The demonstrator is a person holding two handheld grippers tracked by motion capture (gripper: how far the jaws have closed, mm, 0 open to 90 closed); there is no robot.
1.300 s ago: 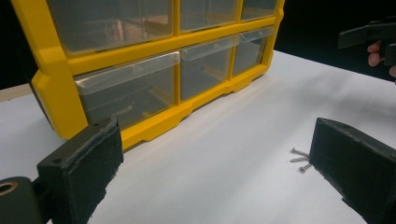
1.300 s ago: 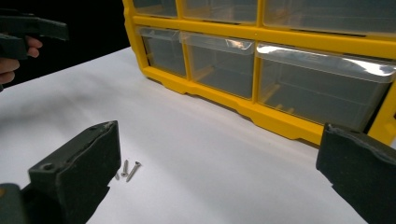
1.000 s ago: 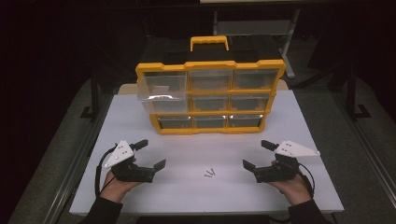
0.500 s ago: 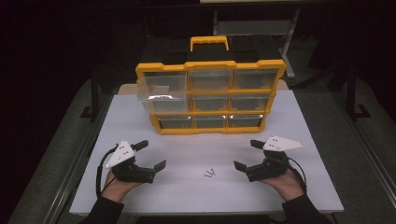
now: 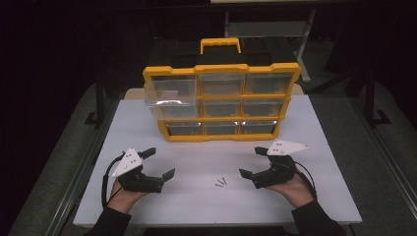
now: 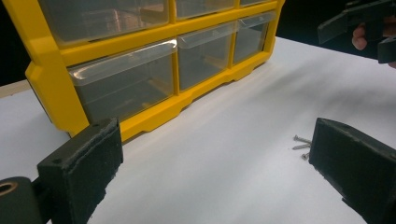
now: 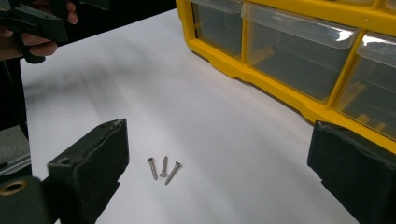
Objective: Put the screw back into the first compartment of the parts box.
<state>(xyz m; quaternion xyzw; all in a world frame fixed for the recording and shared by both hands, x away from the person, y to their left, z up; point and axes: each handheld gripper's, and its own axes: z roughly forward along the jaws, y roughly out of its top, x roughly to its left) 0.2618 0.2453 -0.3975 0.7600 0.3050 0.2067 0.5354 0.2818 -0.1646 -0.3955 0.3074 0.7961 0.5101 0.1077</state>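
Screws (image 5: 221, 182), three small ones, lie loose on the white worktop (image 5: 314, 128) near its front edge, between the two hands. The right gripper (image 5: 254, 163) has its jaws wide, just beginning to narrow, with nothing between them; it points toward the screws, likely lining up to pick one. The left gripper (image 5: 160, 162) rests near the front left corner, jaws spread and empty, apparently waiting. Toward the back edge stands the yellow drawer organiser (image 5: 221, 101), its top-left drawer (image 5: 169, 92) pulled out, probably to receive them.
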